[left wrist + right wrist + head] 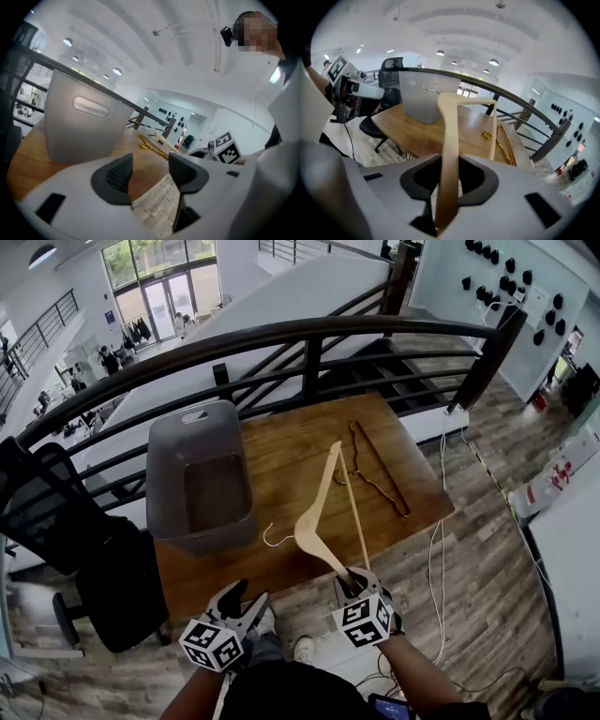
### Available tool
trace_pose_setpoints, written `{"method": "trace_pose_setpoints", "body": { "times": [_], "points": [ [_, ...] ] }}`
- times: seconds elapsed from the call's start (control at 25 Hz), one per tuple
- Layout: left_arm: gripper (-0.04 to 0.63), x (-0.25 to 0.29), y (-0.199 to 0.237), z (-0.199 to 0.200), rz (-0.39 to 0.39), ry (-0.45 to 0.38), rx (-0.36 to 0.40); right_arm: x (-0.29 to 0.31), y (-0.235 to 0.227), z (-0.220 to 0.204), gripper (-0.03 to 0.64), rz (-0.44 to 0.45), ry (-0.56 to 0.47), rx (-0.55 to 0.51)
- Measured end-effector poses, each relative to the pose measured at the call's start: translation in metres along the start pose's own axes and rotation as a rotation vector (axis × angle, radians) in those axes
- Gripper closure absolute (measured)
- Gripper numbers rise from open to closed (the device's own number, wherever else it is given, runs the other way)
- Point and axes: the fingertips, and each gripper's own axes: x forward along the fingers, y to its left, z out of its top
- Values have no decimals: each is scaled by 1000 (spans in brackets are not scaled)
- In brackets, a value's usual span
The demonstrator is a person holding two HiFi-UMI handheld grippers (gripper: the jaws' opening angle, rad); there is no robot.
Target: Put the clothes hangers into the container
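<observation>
My right gripper (pixel 357 583) (pixel 449 177) is shut on one arm end of a light wooden hanger (pixel 323 519) (pixel 450 140). The hanger rises from the jaws over the table's front, its wire hook (pixel 272 540) toward the grey container (pixel 167 479) (pixel 421 102). That container stands on the table's left part, dark inside. A dark brown hanger (pixel 381 470) (pixel 504 146) (pixel 153 148) lies flat at the table's right. My left gripper (pixel 246 604) (pixel 150 172) hangs open off the front edge, level, facing the container (pixel 79 129), with nothing between its fingers.
The wooden table (pixel 281 446) backs onto a black curved railing (pixel 309 334) with a drop behind. A black office chair (pixel 98 563) stands left of the table. White cables (pixel 437 554) trail over the plank floor on the right.
</observation>
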Motion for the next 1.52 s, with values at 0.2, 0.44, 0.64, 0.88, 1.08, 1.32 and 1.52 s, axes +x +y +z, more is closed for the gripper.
{"method": "trace_pose_setpoints", "body": {
  "times": [0.2, 0.44, 0.64, 0.88, 1.08, 1.32, 1.52],
  "points": [
    [357, -11, -12, 41, 9, -85, 77, -31, 1, 43, 531, 35, -114, 14],
    [357, -50, -13, 76, 67, -173, 163, -60, 28, 100, 531, 148, -249, 24],
    [359, -76, 4, 101, 117, -209, 218, -72, 54, 137, 531, 253, -281, 19],
    [359, -90, 27, 135, 121, -253, 232, -65, 76, 196, 531, 353, -290, -12],
    [359, -106, 62, 155, 126, -276, 249, -45, 108, 239, 531, 447, -260, 16],
    [359, -118, 96, 181, 119, -321, 248, -2, 114, 268, 529, 505, -113, 88],
    [359, -126, 124, 195, 101, -341, 246, 29, 113, 284, 529, 520, 23, 145]
  ]
}}
